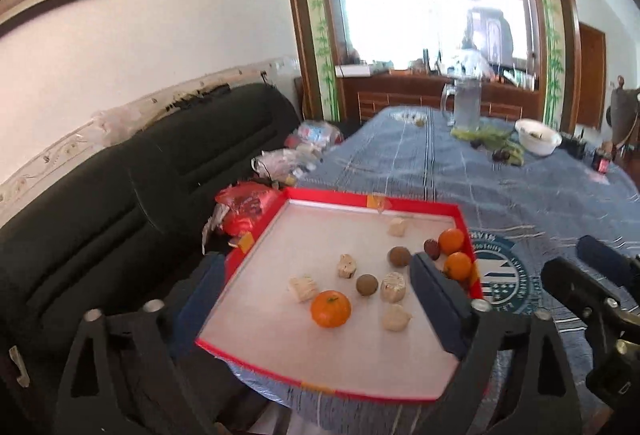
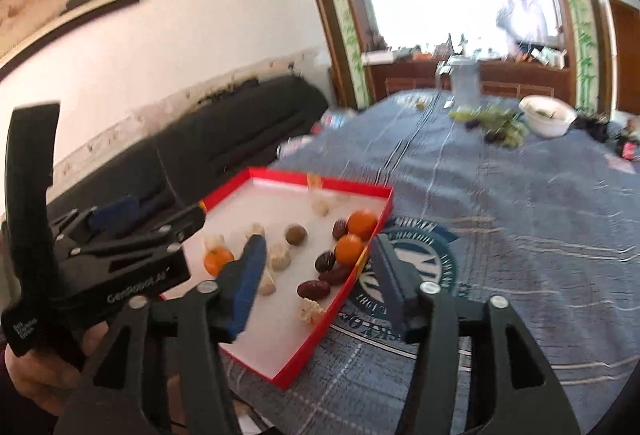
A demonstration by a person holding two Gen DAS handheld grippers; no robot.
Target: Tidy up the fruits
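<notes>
A red tray (image 1: 332, 195) with a white floor lies on the blue tablecloth. It holds three oranges, one near me (image 1: 331, 309) and two by the right wall (image 1: 451, 241). There are also two brown round fruits (image 1: 367, 284), dark red dates (image 2: 313, 289) and several cream-coloured pieces (image 1: 393, 287). My left gripper (image 1: 316, 263) hovers over the tray's near part, open wide, with nothing gripped. My right gripper (image 2: 318, 247) hangs above the tray's right edge, open, its pads touching nothing. The tray (image 2: 320, 179) and an orange (image 2: 349, 249) also show in the right wrist view.
A black sofa (image 1: 120, 195) runs along the left, with plastic bags (image 1: 296, 155) and a red packet (image 1: 244, 205) between it and the table. Far down the table stand a glass jug (image 1: 466, 103), a white bowl (image 1: 538, 135) and green and dark fruit (image 1: 496, 143).
</notes>
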